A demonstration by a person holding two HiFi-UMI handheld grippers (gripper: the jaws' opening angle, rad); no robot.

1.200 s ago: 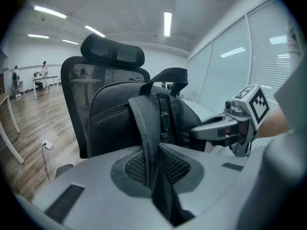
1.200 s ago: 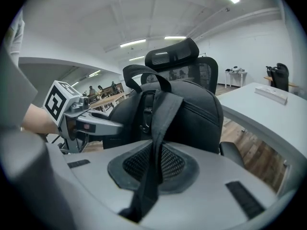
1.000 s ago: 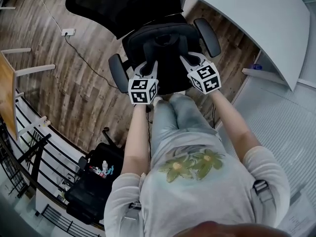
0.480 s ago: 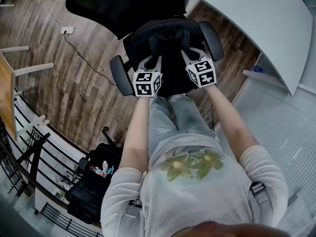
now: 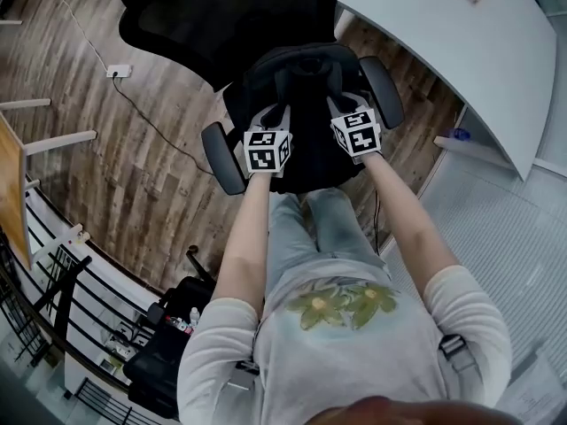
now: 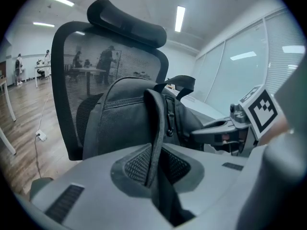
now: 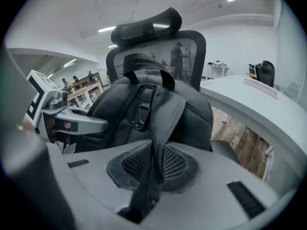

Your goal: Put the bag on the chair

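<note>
1. Dark grey fabric fills the upper middle of the head view: the bag (image 5: 306, 82) stands upright over the seat of the black office chair (image 5: 221, 16). It sits between the two armrests (image 5: 221, 158) and in front of the mesh backrest (image 6: 72, 66). The bag itself hides whether its base rests fully on the seat.
2. The left gripper (image 6: 154, 166) has its fingers pressed onto a shoulder strap (image 6: 156, 119). The strap runs from between the ribbed pads up to the top of the bag.
3. The right gripper (image 7: 152, 164) pinches the other shoulder strap (image 7: 165, 114) in the same way, the band caught flat between its fingers. A plastic buckle (image 7: 140, 115) hangs just to the left of that strap.
4. In the head view both grippers sit side by side at the near edge of the bag, with their marker cubes turned toward the camera. The person's forearms (image 5: 248, 237) reach up to them from the lower half of the frame.
5. A white curved desk (image 5: 461, 34) fills the upper right of the head view, near the right-hand armrest.
6. Wooden floor (image 5: 133, 149) spreads across the left side, with a small white socket (image 5: 116, 71) lying on it at the upper left.
7. A black case (image 5: 168, 343) stands at the lower left, well apart from the chair.
</note>
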